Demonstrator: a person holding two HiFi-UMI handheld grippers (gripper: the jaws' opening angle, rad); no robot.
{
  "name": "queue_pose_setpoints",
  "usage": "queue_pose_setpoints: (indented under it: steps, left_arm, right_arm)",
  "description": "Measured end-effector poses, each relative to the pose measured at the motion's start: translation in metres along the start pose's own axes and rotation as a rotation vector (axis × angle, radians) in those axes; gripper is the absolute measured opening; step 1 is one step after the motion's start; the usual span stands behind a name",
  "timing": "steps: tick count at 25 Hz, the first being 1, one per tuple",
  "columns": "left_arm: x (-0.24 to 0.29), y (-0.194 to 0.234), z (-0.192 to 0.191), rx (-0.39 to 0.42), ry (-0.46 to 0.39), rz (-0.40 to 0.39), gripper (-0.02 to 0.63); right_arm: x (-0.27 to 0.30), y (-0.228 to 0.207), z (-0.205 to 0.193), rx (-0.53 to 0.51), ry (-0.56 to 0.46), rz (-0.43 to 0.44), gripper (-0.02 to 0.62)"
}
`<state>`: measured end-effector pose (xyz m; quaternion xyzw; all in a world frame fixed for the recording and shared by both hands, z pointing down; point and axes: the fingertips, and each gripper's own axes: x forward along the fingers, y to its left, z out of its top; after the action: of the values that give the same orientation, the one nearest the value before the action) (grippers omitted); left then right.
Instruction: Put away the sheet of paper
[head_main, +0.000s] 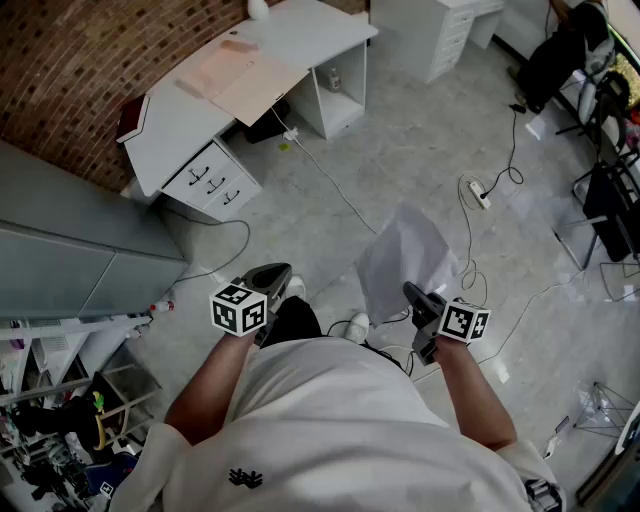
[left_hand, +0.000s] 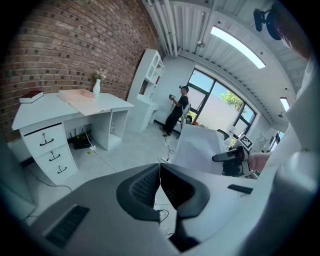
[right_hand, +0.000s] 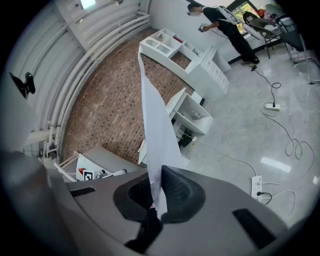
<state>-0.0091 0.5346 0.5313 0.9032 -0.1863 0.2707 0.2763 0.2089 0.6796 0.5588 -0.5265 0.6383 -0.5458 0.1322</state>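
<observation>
Head view. Finds the sheet of paper (head_main: 405, 255) standing up from the right gripper (head_main: 414, 296), pinched at its lower edge. Places it over bare floor (head_main: 400, 150), well apart from the white desk (head_main: 170, 130) by the brick wall (head_main: 70, 60). Finds the left gripper (head_main: 268, 280) on the other side of the body, touching nothing.

Left gripper view. Confirms jaws together with nothing between them. Places the sheet (left_hand: 200, 147) off to the right, free of this claw, and the desk with its drawers (left_hand: 50, 150) ahead to the left.

Right gripper view. Confirms jaws clamped on the sheet's bottom edge (right_hand: 155, 125). Shows the paper edge-on, bowing a little above the pads.

Judgement: carrying stage, putting away not yet done. Cannot fix the destination from these views; desk top or drawers seem likeliest.

To do the step well:
- Hold the pinch firm.
- Walk at an even pace, so that air does not fold or tear the free upper part.
- Mind the cables (head_main: 330, 186) on the floor.
- Bring the free claw up to steady the top corner, or to pull a drawer.
- Lay the sheet flat, and release only once it rests in its place.
</observation>
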Motion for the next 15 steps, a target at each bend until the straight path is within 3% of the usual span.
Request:
queue_pose_setpoints:
  steps: [8,15]
  left_arm:
    - [0.005,0.068,0.031,-0.009,-0.06,0.018,0.025]
    - [0.015,0.156,0.086,-0.023,-0.117,-0.013,0.025]
  right_arm:
    - [0.074,0.019,0.037,-0.035,0.008,0.017,0.028]
    - [0.171,0.059,0.085,-0.026,0.049,0.028,0.028]
